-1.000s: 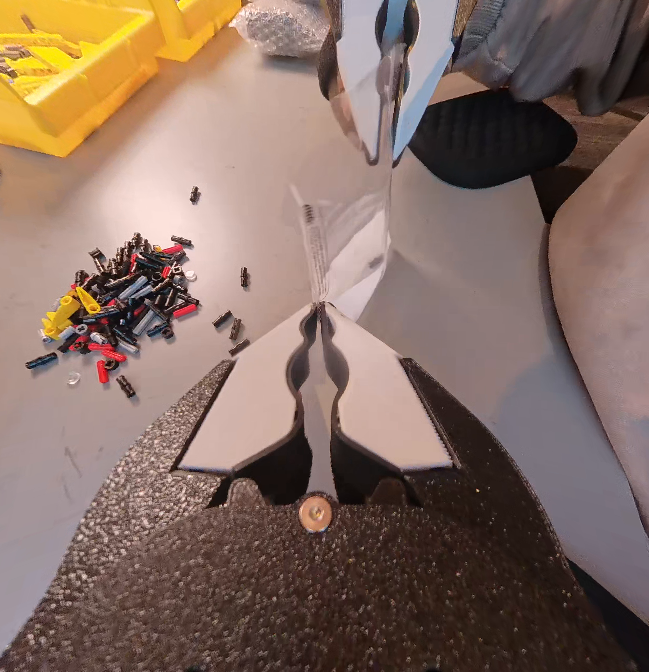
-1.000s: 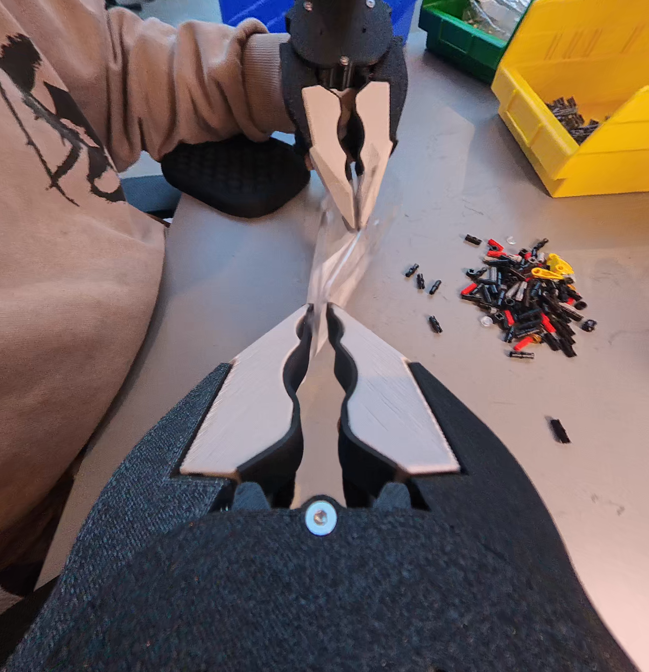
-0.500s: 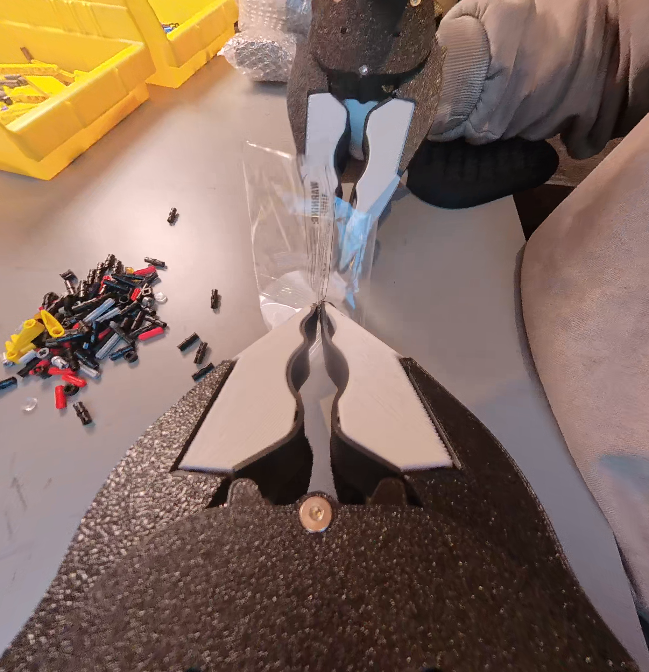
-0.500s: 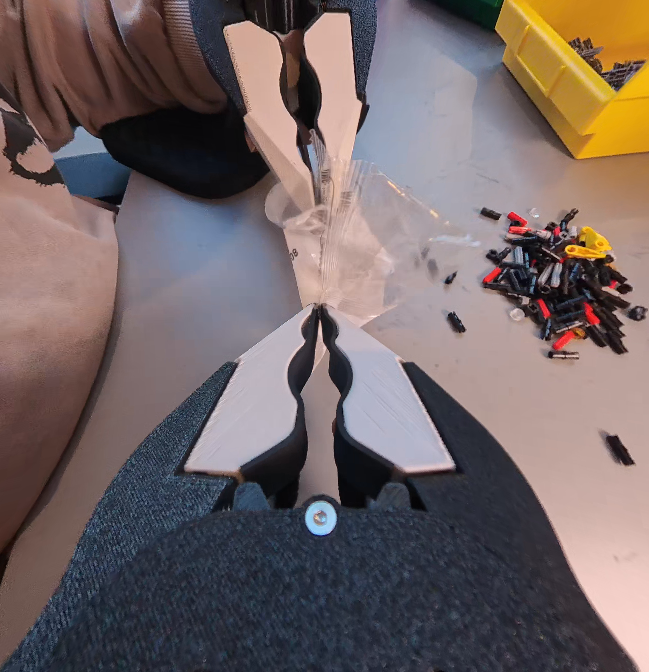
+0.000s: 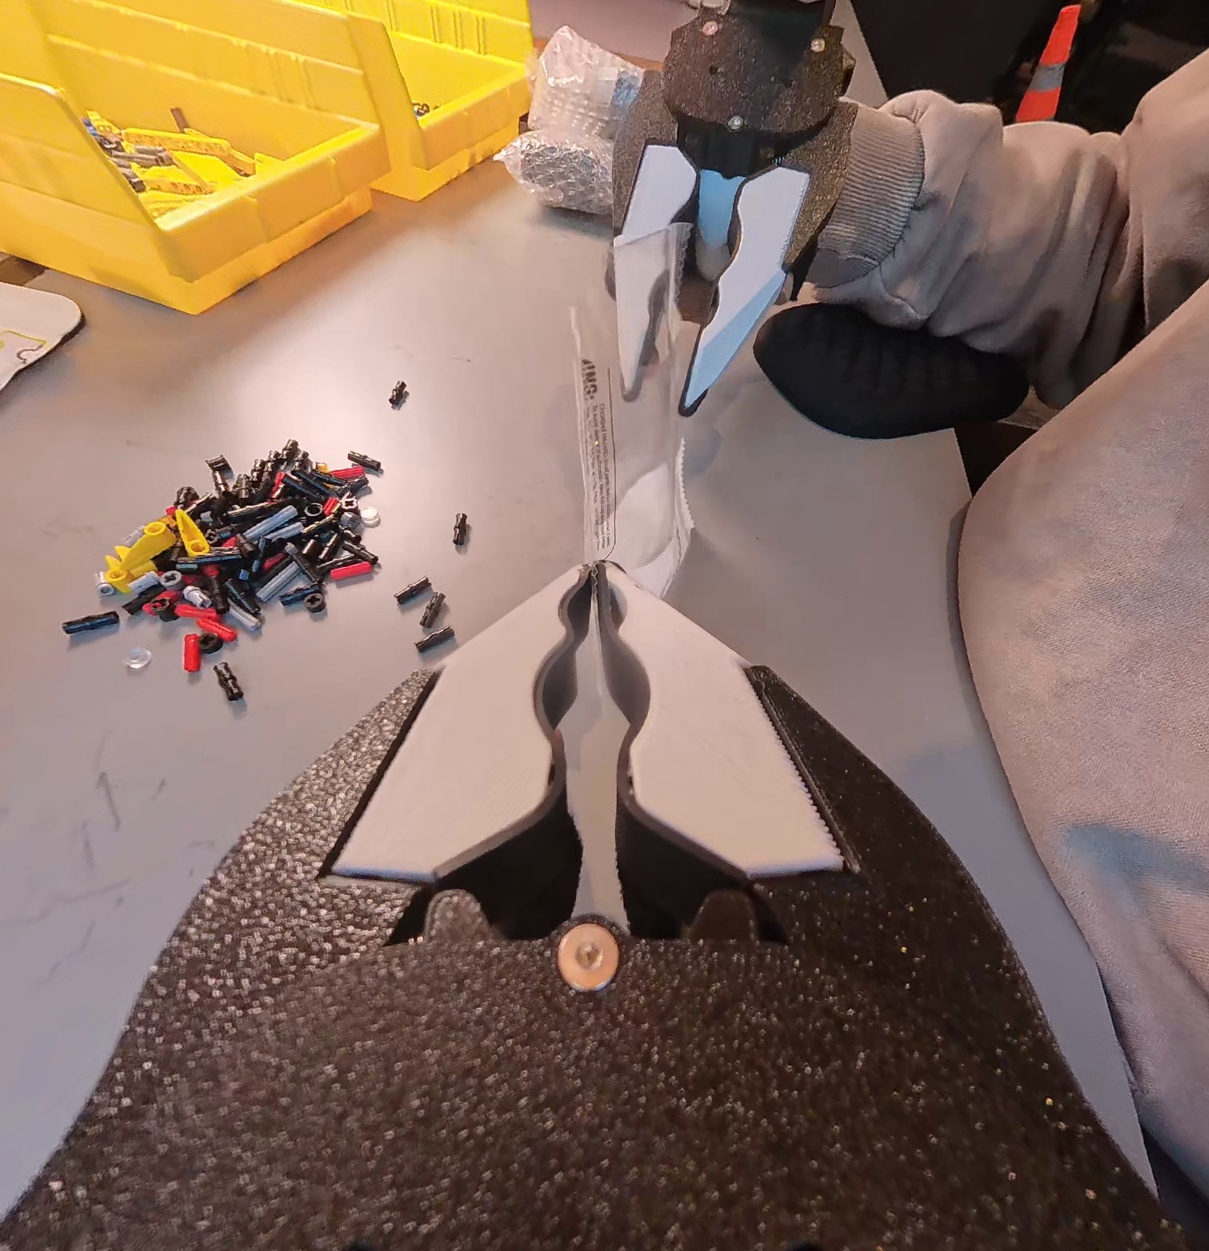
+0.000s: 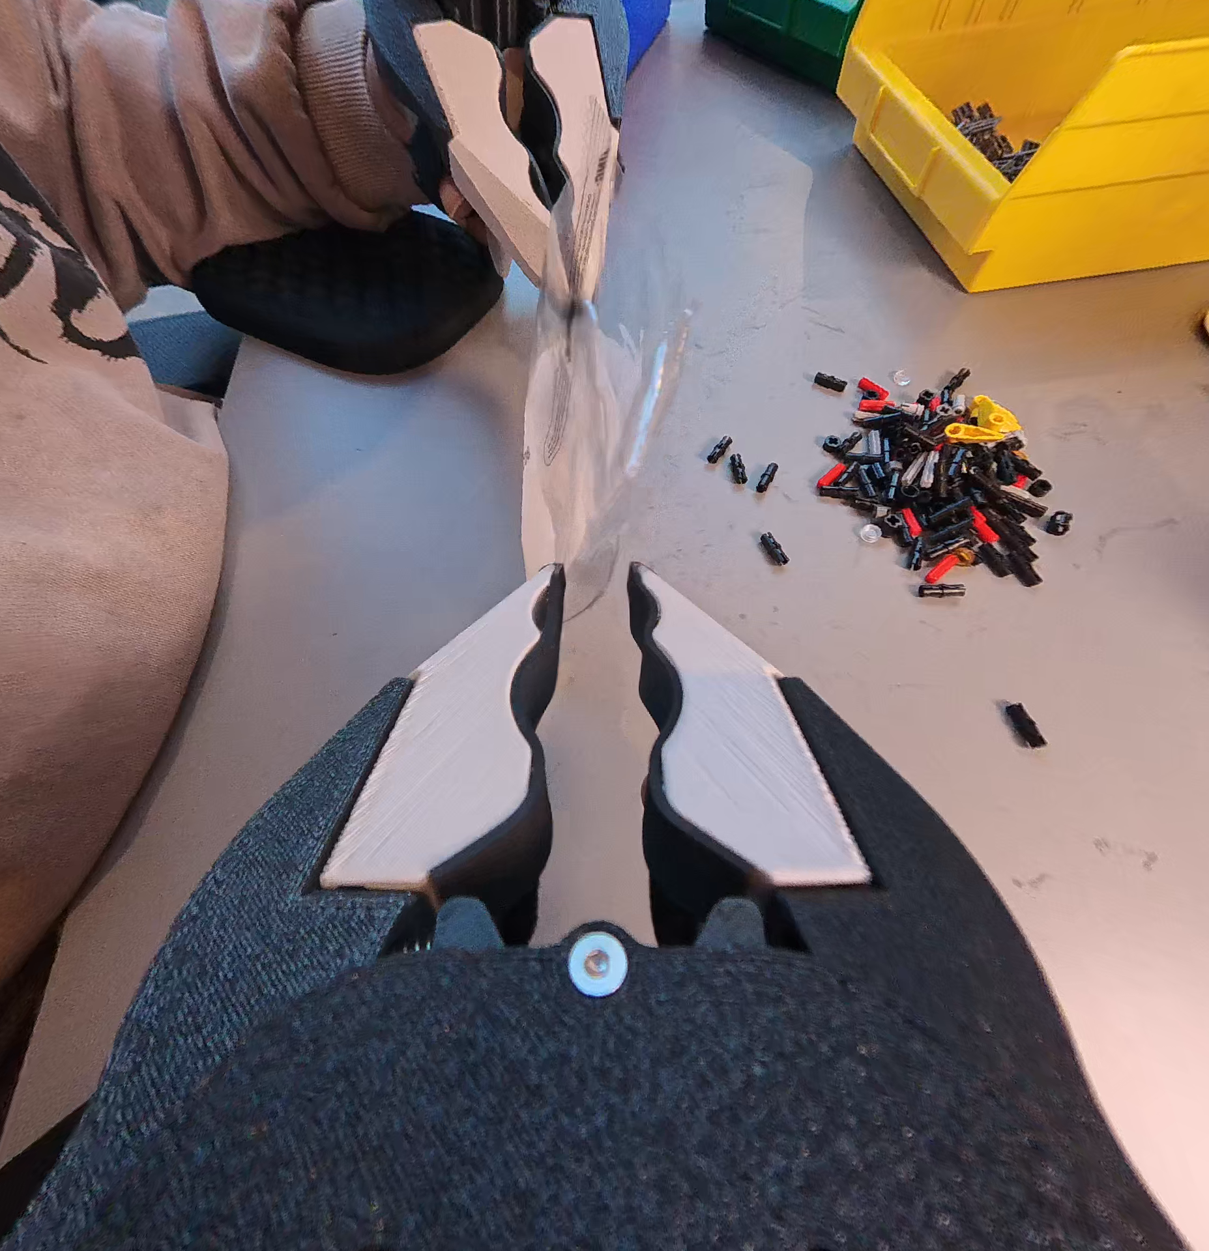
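A clear plastic bag [image 5: 628, 474] with a printed strip hangs stretched between the two grippers above the grey table [image 5: 385, 325]. My left gripper [image 5: 598, 568] is shut on one end of it. It also shows in the right wrist view [image 6: 564, 298], pinching the bag [image 6: 588, 433]. My right gripper [image 6: 595, 572] is open, with the bag's loose end lying between its jaws near the left finger. In the left wrist view the right gripper [image 5: 659, 399] shows open, the bag draped over one finger. The bag looks empty.
A pile of small black, red, grey and yellow plastic parts [image 5: 249, 541] [image 6: 940, 474] lies on the table, with strays around it. Yellow bins [image 5: 181, 169] [image 6: 1062, 169], bubble-wrap bags [image 5: 574, 135], a black pad [image 6: 344, 298] and the person's sleeve [image 5: 994, 203] surround the spot.
My right gripper has opened and let go of the bag. The bag, bunched half a second ago, now hangs long from my left gripper. The grippers have drawn slightly apart.
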Tool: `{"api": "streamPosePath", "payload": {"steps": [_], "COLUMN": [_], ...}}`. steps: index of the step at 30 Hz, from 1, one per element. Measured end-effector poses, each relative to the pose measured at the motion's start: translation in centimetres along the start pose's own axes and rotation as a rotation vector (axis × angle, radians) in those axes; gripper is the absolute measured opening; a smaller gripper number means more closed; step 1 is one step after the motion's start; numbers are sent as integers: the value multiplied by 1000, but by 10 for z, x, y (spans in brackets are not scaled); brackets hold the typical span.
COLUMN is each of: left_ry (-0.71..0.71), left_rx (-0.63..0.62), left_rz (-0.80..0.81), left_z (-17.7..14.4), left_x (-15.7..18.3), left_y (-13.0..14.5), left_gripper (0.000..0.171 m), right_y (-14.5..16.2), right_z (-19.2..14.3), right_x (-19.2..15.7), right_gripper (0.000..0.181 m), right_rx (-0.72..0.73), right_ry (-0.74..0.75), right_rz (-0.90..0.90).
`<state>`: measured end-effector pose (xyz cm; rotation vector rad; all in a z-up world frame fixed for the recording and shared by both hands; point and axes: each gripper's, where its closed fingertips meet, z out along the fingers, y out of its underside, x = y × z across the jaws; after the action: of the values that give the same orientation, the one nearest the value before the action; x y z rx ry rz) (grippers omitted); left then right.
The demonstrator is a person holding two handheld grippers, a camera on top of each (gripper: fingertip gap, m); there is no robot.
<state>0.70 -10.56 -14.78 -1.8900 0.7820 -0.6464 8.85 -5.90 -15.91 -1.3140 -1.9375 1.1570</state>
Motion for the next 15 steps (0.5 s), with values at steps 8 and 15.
{"api": "streamPosePath", "payload": {"steps": [8, 15], "left_ry": [31, 6], "left_rx": [15, -11], "left_rz": [-62, -79], "left_z": [-7, -4], "left_x": [-4, -7], "left_y": [2, 7], "left_gripper": [0, 0], "right_y": [-17, 53], "right_z": [-39, -17], "right_x": [48, 144], "right_gripper": [22, 22], "right_rx": [59, -335], "right_ry": [96, 264], "right_rz": [50, 38]}}
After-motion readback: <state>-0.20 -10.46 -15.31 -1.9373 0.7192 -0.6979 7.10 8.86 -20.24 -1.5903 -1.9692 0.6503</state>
